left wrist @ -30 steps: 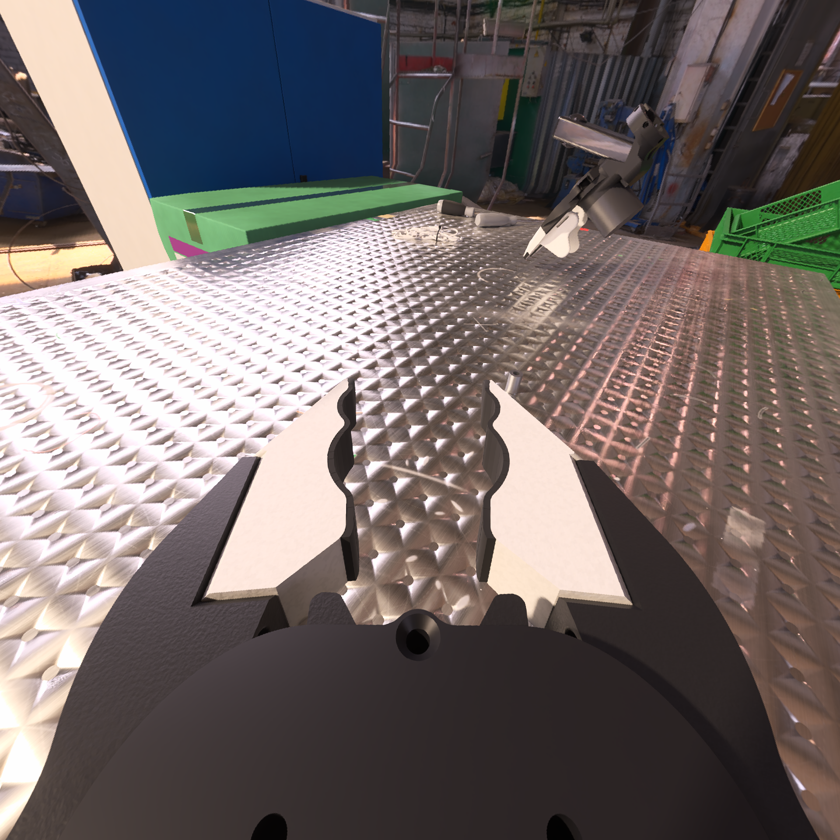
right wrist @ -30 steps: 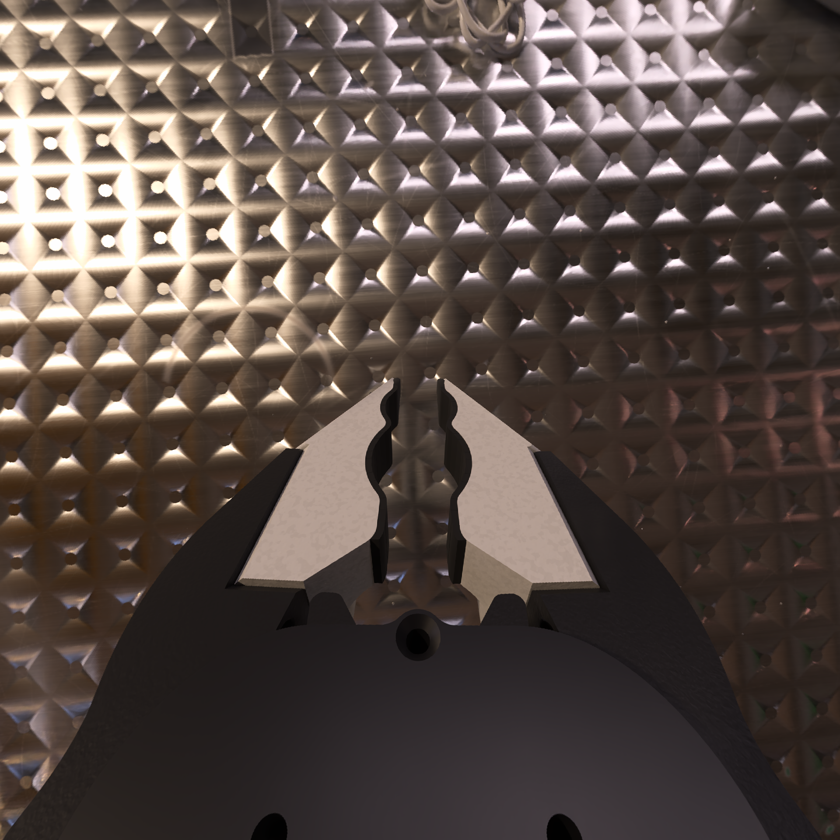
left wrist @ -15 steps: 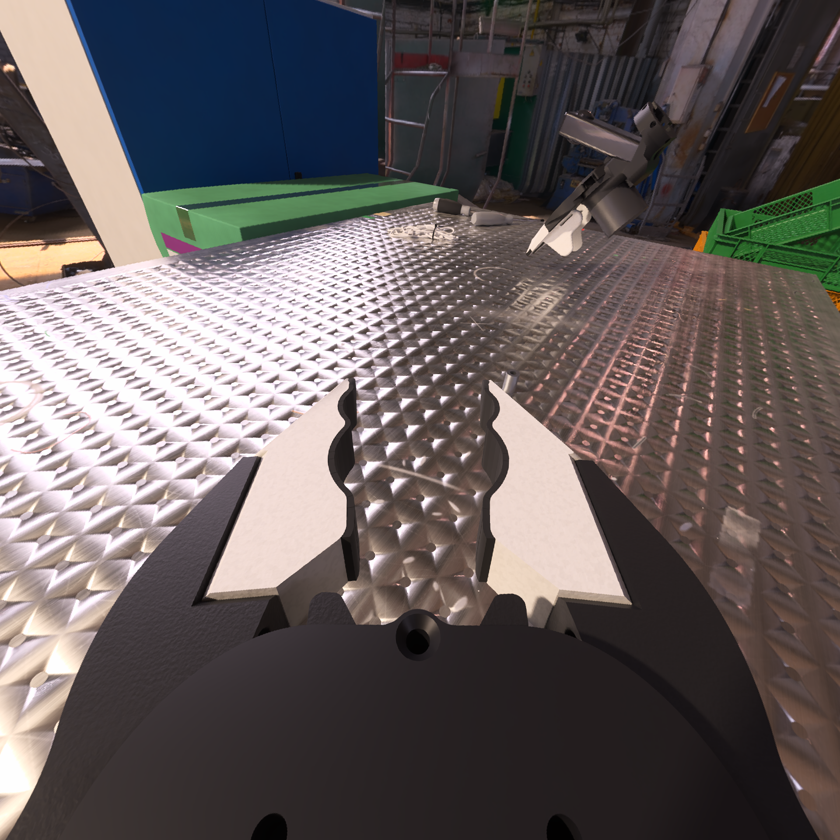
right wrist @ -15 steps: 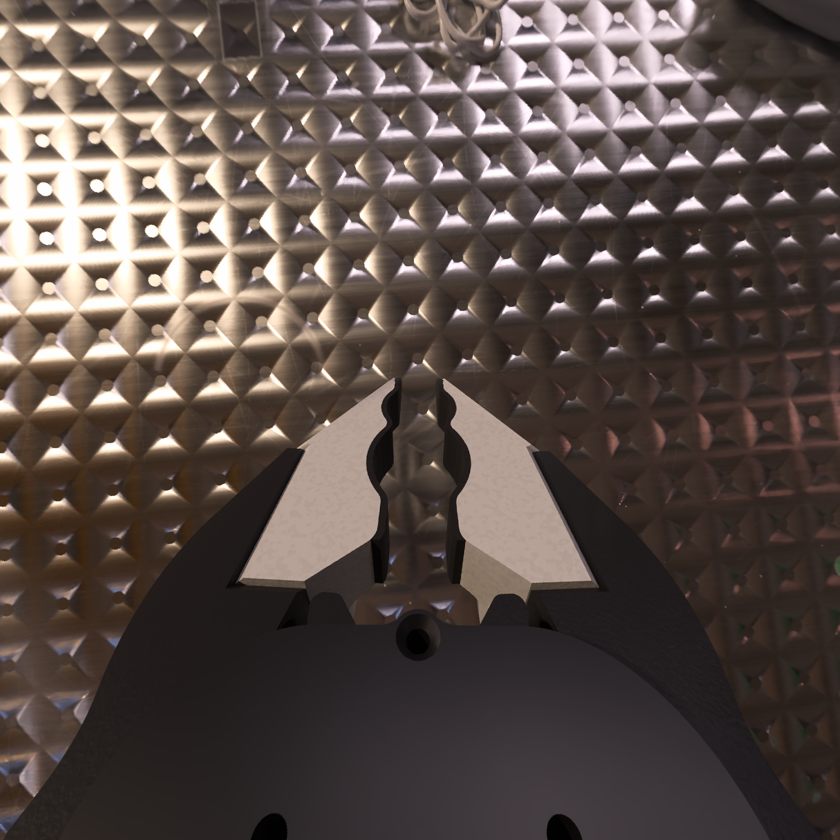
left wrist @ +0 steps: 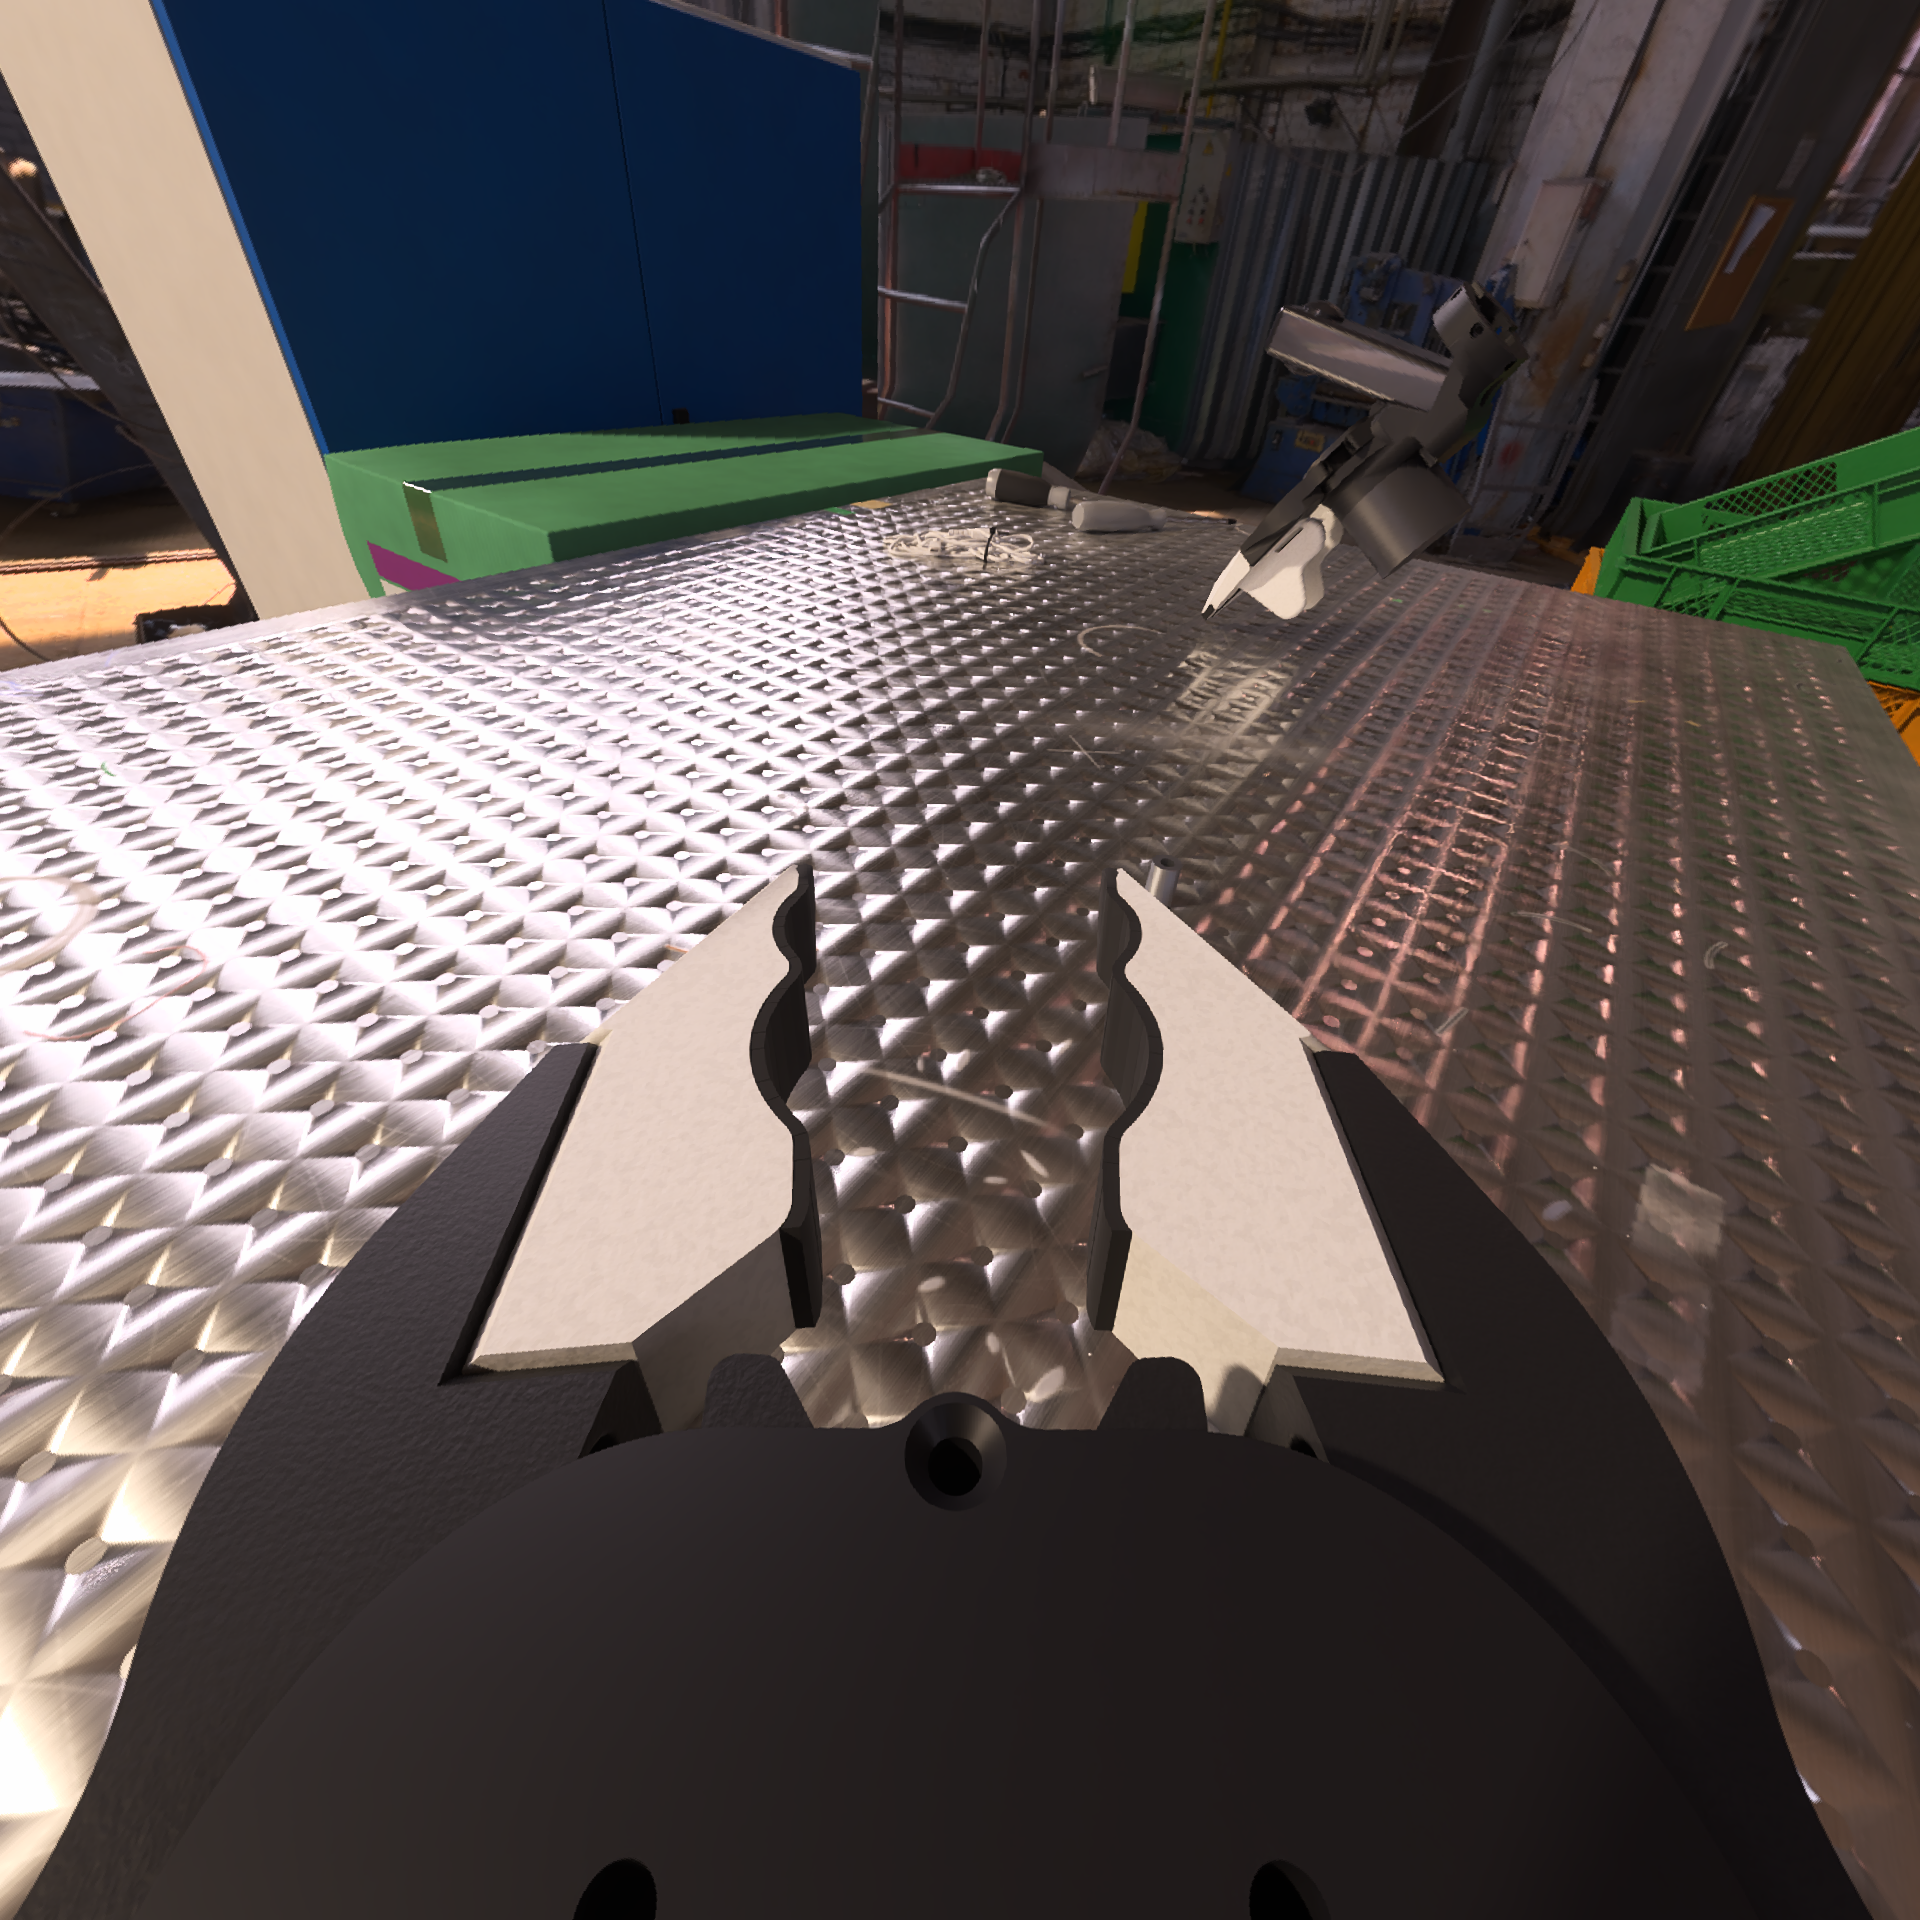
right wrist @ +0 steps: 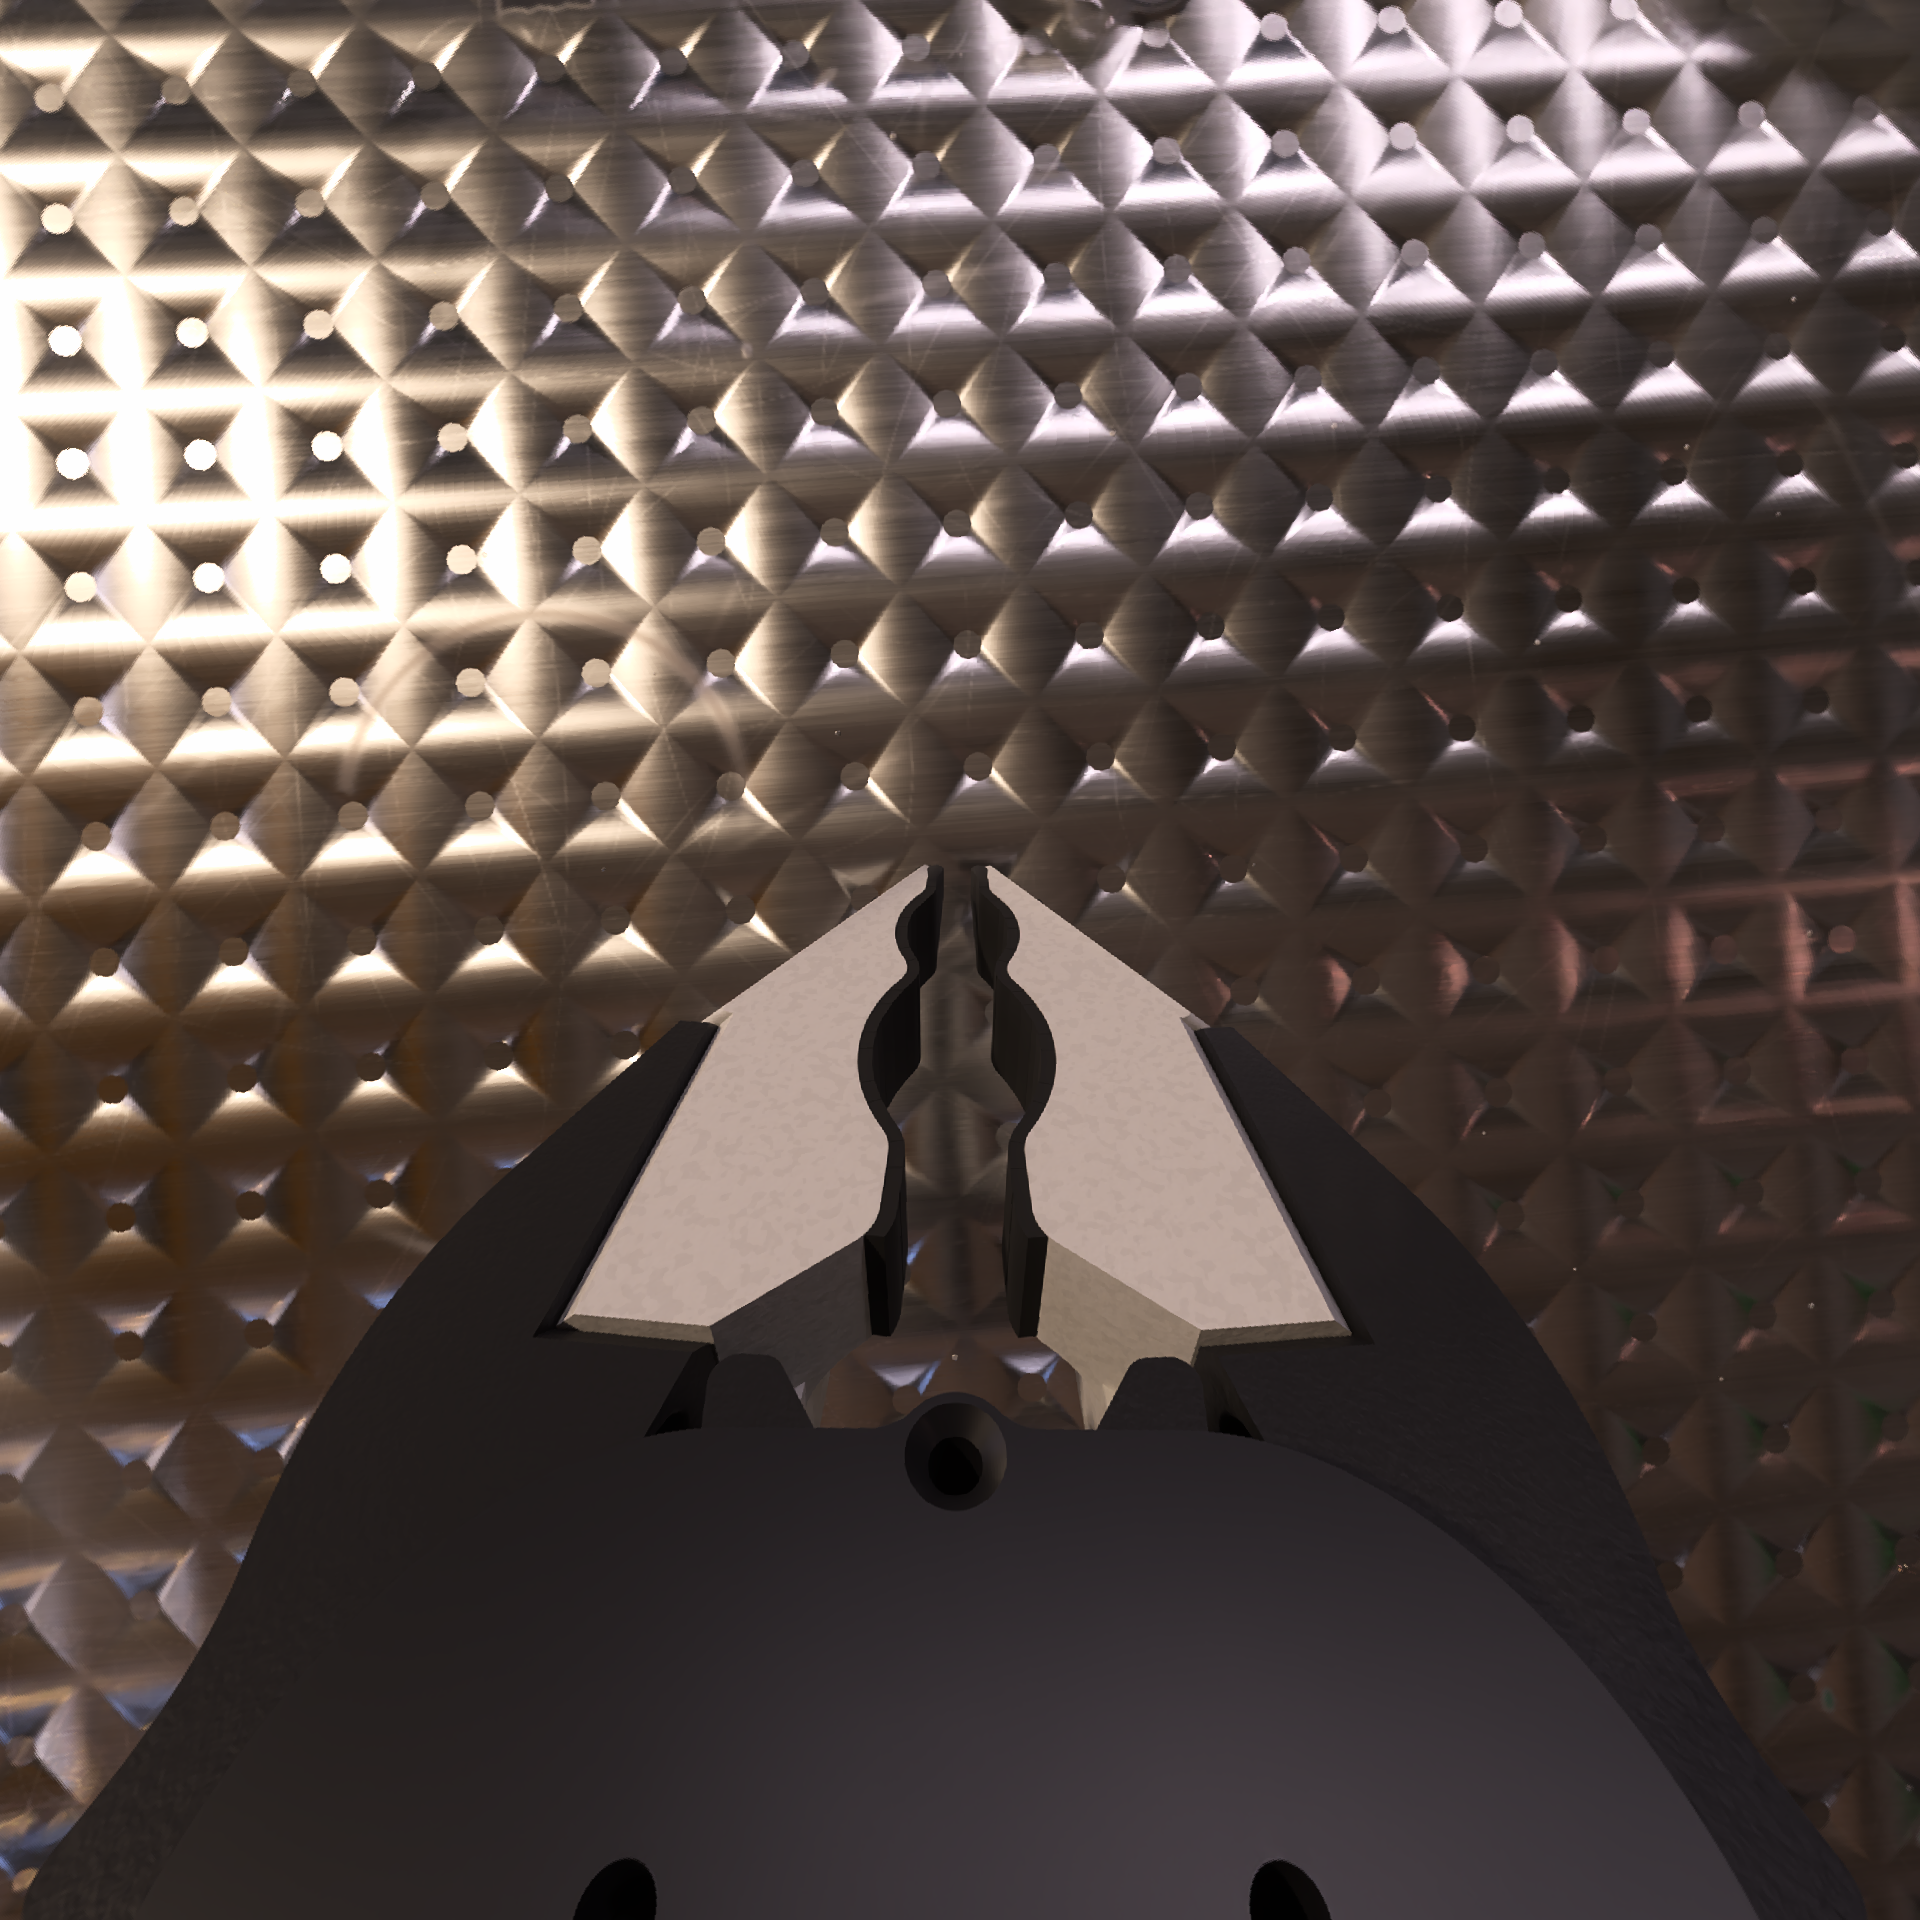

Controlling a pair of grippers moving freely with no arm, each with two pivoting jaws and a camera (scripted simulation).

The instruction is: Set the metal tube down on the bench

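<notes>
Your left gripper (left wrist: 961,878) hangs low over the surface (left wrist: 416,831), jaws wide and empty. The metal tube (left wrist: 1162,881) stands upright on that surface at 1 o'clock, just beyond the right-hand fingertip, apparently not touching it, so the set-down looks done. Your right gripper (right wrist: 956,878) hovers farther off at 1 o'clock, pointing down, jaws narrowed to a slit and holding nothing. A white cord coil (left wrist: 961,542) and pale handles (left wrist: 1101,511) lie at the far edge at 12 o'clock, and a green crate (left wrist: 1766,540) sits at 2 o'clock. Nothing crowds the tube; mind the near fingertip when you back away.
</notes>
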